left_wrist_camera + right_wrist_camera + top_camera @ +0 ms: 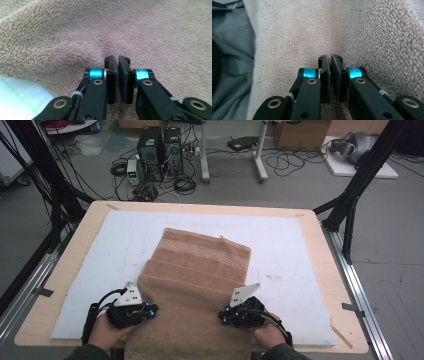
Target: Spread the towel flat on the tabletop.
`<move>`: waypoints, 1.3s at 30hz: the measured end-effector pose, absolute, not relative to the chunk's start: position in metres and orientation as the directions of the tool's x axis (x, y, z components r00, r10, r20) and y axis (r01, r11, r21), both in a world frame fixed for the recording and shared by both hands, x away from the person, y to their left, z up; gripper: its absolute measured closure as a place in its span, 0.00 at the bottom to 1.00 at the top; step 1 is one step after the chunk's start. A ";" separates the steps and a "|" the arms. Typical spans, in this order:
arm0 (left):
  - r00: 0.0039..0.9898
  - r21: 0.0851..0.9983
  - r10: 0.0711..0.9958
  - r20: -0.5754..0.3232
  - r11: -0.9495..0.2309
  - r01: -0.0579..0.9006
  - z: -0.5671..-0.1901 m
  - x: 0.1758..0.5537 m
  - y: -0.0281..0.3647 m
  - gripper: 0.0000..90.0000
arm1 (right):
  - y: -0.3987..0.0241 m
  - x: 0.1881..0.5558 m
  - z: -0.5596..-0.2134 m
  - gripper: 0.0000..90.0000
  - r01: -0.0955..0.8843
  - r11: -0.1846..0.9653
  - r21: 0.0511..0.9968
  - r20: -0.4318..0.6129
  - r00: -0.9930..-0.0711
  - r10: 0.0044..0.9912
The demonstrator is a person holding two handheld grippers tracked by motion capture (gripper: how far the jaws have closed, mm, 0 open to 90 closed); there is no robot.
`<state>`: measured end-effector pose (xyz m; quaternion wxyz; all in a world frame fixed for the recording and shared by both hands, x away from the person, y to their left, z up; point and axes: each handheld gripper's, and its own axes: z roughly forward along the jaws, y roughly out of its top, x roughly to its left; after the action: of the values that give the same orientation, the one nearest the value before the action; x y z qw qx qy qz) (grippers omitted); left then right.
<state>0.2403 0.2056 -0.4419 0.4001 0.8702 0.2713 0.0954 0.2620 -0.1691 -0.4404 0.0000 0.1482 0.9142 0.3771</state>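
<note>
A tan terry towel (pixel 200 265) lies lengthwise on the white mat (pixel 295 250), and its near end runs over the table's front edge. My left gripper (pixel 153 309) is at the towel's left near edge and my right gripper (pixel 222 316) at its right near edge. In the left gripper view the jaws (pixel 117 58) stand together, and the towel (pixel 75 30) puckers into a crease at their tips. The right gripper view has the jaws (pixel 329 57) together too, with a raised fold of towel (pixel 372 37) starting at the tips.
The wooden table (pixel 320 222) carries the mat, with bare mat on both sides of the towel. Black frame posts (pixel 350 205) flank the table. Computers and cables (pixel 160 155) lie on the floor beyond. Grey clothing (pixel 229 50) is at the left of the right gripper view.
</note>
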 end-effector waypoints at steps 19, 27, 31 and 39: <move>0.843 0.777 0.534 -0.068 -0.502 0.380 -0.429 0.228 0.209 0.62 | -0.178 0.241 -0.410 0.75 0.228 0.635 0.738 0.068 -0.961 0.266; 0.842 0.766 0.538 -0.043 -0.523 0.373 -0.444 0.229 0.208 0.93 | -0.173 0.251 -0.440 0.92 0.256 0.674 0.693 0.095 -0.959 0.267; 0.847 0.767 0.529 -0.055 -0.521 0.375 -0.443 0.219 0.214 0.95 | -0.172 0.244 -0.439 0.95 0.256 0.688 0.679 0.128 -0.964 0.233; 0.858 0.783 0.507 -0.088 -0.497 0.374 -0.430 0.186 0.227 0.82 | -0.173 0.216 -0.424 0.90 0.218 0.646 0.732 0.164 -0.976 0.145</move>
<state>0.1858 0.2274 -0.4299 0.4315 0.8618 0.2555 0.0768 0.2162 -0.1735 -0.4240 -0.0451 0.1001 0.9060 0.4088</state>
